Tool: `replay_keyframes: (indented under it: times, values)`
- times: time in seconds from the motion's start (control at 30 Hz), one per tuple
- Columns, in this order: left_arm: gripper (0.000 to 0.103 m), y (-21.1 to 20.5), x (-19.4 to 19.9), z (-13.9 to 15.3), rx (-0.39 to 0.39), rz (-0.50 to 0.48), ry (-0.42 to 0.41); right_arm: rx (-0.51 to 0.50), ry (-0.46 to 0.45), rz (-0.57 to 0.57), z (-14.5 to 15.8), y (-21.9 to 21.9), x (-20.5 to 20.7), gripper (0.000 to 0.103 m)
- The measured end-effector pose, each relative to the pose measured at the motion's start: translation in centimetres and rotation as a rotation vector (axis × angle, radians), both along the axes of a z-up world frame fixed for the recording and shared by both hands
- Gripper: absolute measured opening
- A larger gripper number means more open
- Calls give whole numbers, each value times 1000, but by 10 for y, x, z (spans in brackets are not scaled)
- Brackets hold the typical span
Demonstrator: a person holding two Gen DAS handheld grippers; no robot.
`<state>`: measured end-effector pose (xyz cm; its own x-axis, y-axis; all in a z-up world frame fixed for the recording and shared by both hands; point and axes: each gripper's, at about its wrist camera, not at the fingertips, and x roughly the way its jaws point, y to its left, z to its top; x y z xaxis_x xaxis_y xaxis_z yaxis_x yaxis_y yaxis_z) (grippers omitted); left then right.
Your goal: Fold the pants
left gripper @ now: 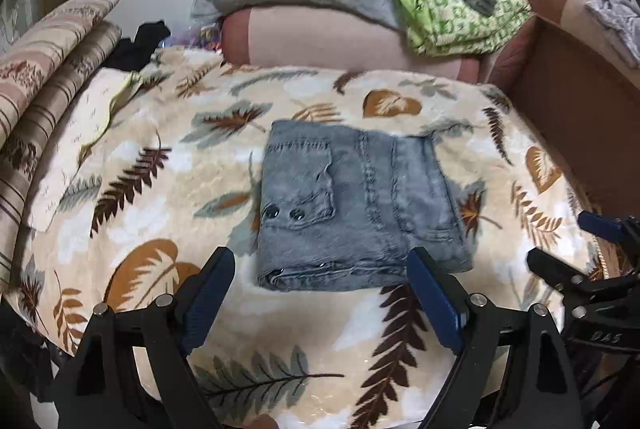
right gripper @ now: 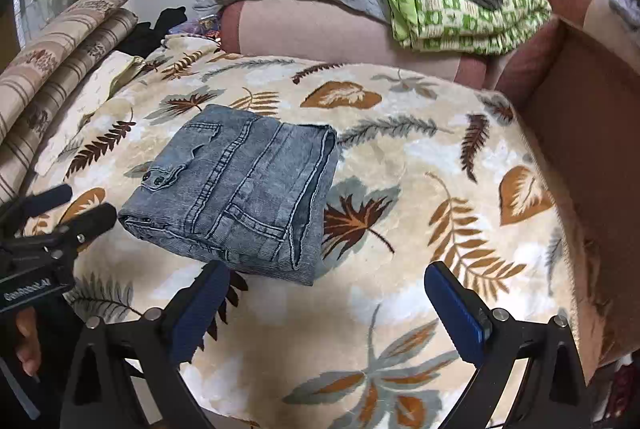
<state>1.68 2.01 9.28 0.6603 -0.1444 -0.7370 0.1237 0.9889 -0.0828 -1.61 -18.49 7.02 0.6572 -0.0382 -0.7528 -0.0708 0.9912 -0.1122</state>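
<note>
Two grippers — left gripper (left gripper: 322,269), right gripper (right gripper: 328,283) — agape, one folded pants (left gripper: 356,205)

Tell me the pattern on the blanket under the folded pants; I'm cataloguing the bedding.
Cream blanket with brown, orange and grey-green leaves; clearest in the right wrist view.

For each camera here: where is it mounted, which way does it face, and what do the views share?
Left wrist: on the left tool, angled down at the folded jeans straight ahead; the right tool shows at its right edge.
Right wrist: on the right tool, angled down; a hand shows at lower left.
Shared: jeans, leaf-print blanket, green cloth, both tools open.
</note>
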Motion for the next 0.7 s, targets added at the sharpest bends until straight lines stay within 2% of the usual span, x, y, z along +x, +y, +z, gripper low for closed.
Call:
replay_keyframes:
  times: [0.1,0.23,0.4,0.7]
  values:
    - [92,1,-4,8,-10,2,-19,-7,5,11,1,4,-1,100]
    - [93,2,-10,16,16,18,-47,-10,17,17,-3,8,-4,100]
    - [93,4,-13,19,-4,8,-46,-11,17,19,-2,12,-10,100]
    - [93,3,-13,13,16,16,-25,-29,37,25,-7,15,-13,100]
